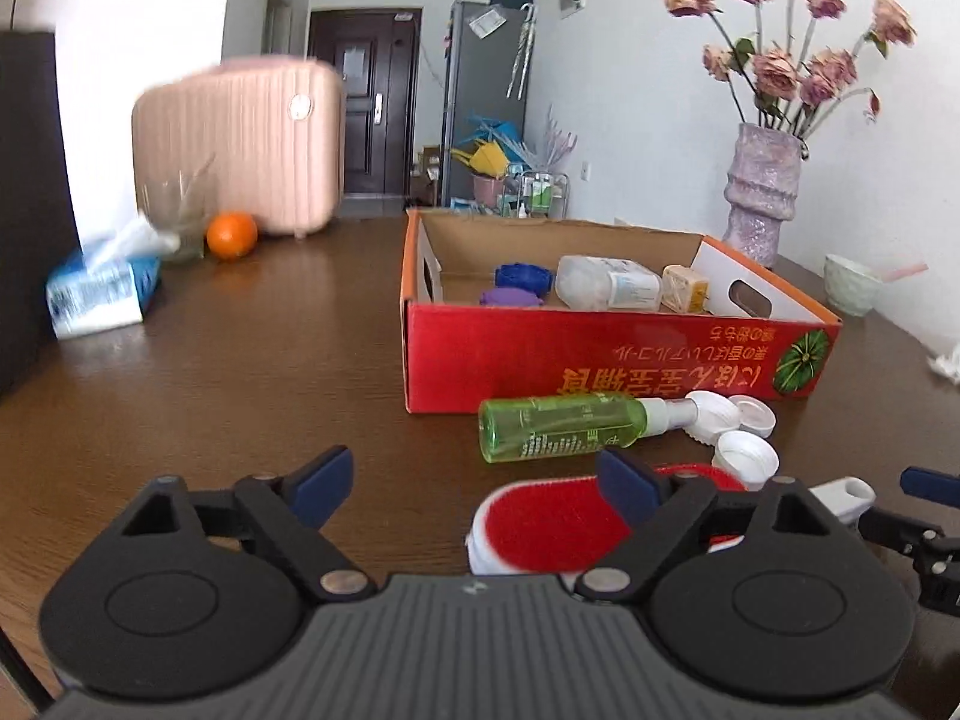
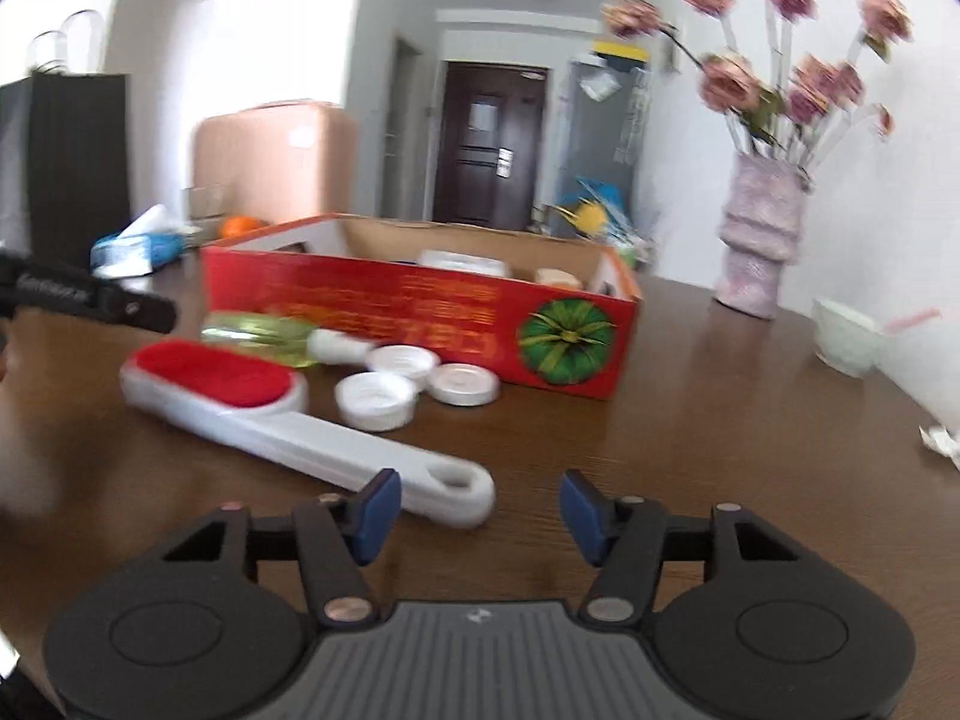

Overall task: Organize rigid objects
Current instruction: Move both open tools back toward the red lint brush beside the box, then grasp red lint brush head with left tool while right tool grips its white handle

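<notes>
A red cardboard box (image 1: 600, 354) (image 2: 420, 312) stands on the brown table and holds a clear bottle (image 1: 606, 282), a small yellow box (image 1: 687, 288) and blue and purple caps (image 1: 519, 285). In front of it lie a green bottle (image 1: 558, 426) (image 2: 258, 330), three white lids (image 1: 744, 450) (image 2: 375, 399) and a white lint brush with a red pad (image 1: 540, 525) (image 2: 240, 402). My left gripper (image 1: 480, 483) is open, its right finger over the brush head. My right gripper (image 2: 477, 507) is open and empty, just before the brush handle's end.
A vase of pink flowers (image 1: 762, 192) (image 2: 759, 240) and a pale bowl (image 1: 852, 285) (image 2: 849, 336) stand at the right. A tissue pack (image 1: 102, 291), a glass and an orange (image 1: 231, 234) sit at the far left, before a pink suitcase (image 1: 240, 144).
</notes>
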{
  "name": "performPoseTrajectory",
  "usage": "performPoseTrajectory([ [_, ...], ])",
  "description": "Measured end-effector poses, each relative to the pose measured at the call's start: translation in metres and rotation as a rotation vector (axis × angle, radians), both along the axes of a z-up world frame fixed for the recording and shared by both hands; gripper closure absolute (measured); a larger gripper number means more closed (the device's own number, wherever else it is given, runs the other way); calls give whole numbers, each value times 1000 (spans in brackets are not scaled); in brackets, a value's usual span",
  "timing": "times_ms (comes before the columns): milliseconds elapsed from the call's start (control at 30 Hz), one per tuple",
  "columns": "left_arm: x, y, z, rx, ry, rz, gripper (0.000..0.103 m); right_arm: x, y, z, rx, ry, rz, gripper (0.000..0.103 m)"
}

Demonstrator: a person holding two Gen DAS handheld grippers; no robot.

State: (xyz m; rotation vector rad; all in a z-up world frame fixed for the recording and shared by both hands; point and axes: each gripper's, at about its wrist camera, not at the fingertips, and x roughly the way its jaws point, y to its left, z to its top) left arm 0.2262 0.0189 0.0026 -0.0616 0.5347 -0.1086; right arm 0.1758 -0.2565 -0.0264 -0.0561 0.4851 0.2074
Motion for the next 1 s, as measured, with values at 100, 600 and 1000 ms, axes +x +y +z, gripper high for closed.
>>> performPoseTrajectory([
  [100,4,9,-12,-74,45,-23,24,12,-15,7,94,31,13,47],
  [600,-1,18,-12,-122,22,-14,38,55,-19,-1,140,113,-51,68],
  [1000,-13,-5,-11,-26,-19,-125,47,45,-13,-1,115,98,-26,76],
])
